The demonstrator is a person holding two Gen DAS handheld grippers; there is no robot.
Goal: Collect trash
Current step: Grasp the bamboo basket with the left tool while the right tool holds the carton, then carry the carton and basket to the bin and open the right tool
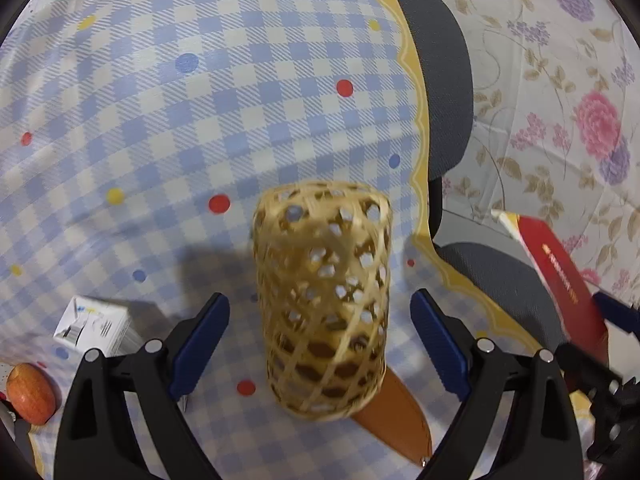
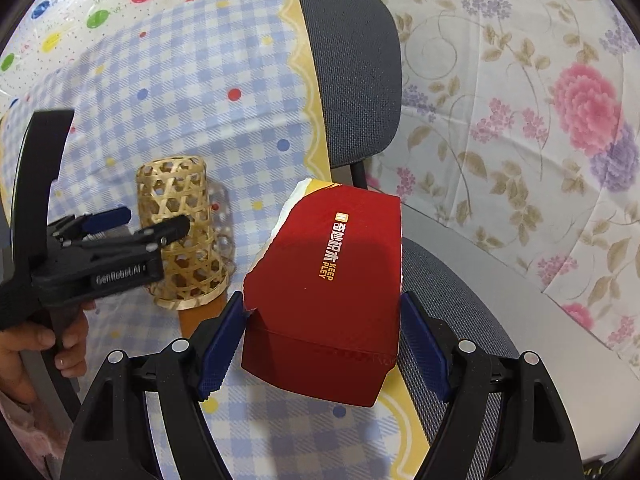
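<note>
A woven bamboo basket (image 1: 322,300) stands on end on the checked tablecloth (image 1: 200,120), its rimmed end down. My left gripper (image 1: 320,300) is open, and its blue fingers (image 1: 204,336) flank the basket without touching it. The right wrist view shows the same basket (image 2: 176,200) with the left gripper (image 2: 152,220) around it, held by a hand (image 2: 60,344). My right gripper (image 2: 322,304) is shut on a red cardboard box (image 2: 332,272) with a torn white edge, holding it over the table's right edge. That red box (image 1: 560,276) also shows at the right of the left wrist view.
A brown leather sheath (image 1: 400,428) lies under the basket's near end. A small white box (image 1: 94,328) and a red-orange fruit (image 1: 30,392) sit at the near left. A grey chair (image 2: 356,80) stands at the table's right edge, with floral cloth (image 2: 520,120) beyond.
</note>
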